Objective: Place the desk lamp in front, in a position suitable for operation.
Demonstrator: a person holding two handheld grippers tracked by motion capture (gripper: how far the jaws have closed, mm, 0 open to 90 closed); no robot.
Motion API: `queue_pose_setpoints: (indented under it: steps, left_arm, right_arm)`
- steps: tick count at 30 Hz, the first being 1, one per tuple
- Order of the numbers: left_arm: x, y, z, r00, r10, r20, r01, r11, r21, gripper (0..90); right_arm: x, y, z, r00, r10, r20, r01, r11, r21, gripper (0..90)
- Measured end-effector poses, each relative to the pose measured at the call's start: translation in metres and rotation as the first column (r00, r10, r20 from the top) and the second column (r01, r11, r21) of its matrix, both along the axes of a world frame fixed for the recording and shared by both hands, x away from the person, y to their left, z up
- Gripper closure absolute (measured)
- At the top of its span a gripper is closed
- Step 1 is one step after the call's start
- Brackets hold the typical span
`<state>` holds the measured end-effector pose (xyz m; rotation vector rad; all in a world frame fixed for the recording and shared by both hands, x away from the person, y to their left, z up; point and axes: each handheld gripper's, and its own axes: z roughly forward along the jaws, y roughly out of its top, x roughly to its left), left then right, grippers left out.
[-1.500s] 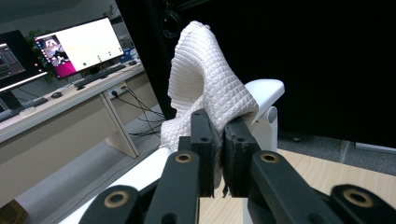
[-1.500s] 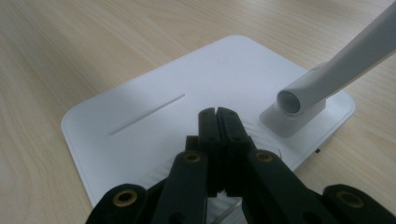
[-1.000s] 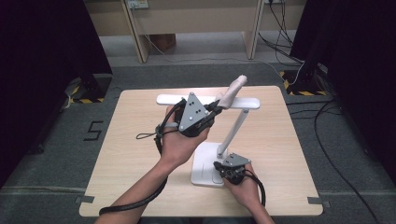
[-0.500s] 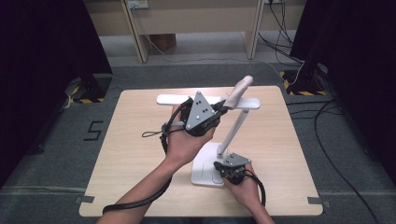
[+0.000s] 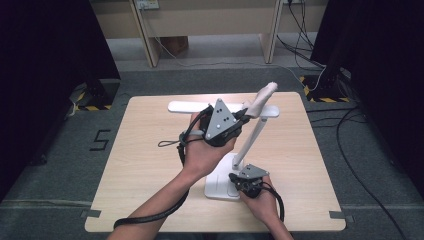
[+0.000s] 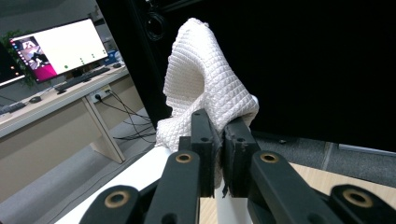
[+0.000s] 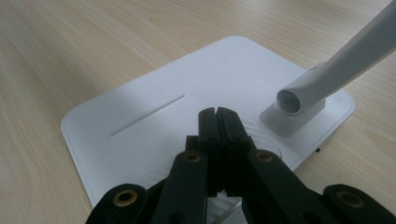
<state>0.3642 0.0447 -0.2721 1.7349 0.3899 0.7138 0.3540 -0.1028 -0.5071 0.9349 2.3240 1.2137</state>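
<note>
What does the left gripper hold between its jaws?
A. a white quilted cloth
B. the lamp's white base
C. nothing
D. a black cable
A: in the left gripper view the left gripper has its jaws closed on a fold of the white quilted cloth, which stands up above them.

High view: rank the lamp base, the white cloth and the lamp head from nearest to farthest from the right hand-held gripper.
1. Lamp base: right beside the right hand-held gripper, at the near table edge.
2. White cloth: farther back, pinched in the left hand-held gripper.
3. Lamp head: farthest, its bar stretching toward the far left.
</note>
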Motion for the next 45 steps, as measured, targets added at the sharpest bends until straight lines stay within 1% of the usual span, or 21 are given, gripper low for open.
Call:
queue_pose_setpoints:
  steps: [17, 25, 38, 41, 45]
  left_arm:
    - [0.003, -0.018, 0.000, 0.9996, -0.027, -0.013, 0.027, 0.9996, -0.001, 84.5]
    - [0.002, -0.027, 0.001, 0.9991, -0.040, -0.015, 0.040, 0.9992, 0.008, 84.5]
    - [0.004, -0.034, 0.001, 0.9986, -0.049, -0.017, 0.050, 0.9986, 0.017, 84.5]
    - [0.004, -0.037, 0.001, 0.9984, -0.052, -0.021, 0.052, 0.9985, 0.016, 84.5]
    - [0.004, -0.039, 0.000, 0.9981, -0.059, -0.019, 0.059, 0.9982, 0.005, 84.5]
  right_arm:
    - [-0.001, -0.001, 0.000, 1.0000, 0.000, 0.002, 0.000, 1.0000, 0.001, 89.3]
    - [-0.001, -0.001, 0.000, 1.0000, 0.000, -0.001, 0.000, 1.0000, 0.002, 89.3]
    - [-0.001, -0.001, 0.000, 1.0000, 0.002, 0.000, -0.002, 1.0000, -0.002, 89.3]
    - [-0.001, -0.001, 0.000, 1.0000, 0.000, 0.000, 0.000, 1.0000, -0.001, 89.3]
    - [-0.001, 0.000, 0.000, 1.0000, 0.000, 0.000, 0.000, 1.0000, -0.003, 89.1]
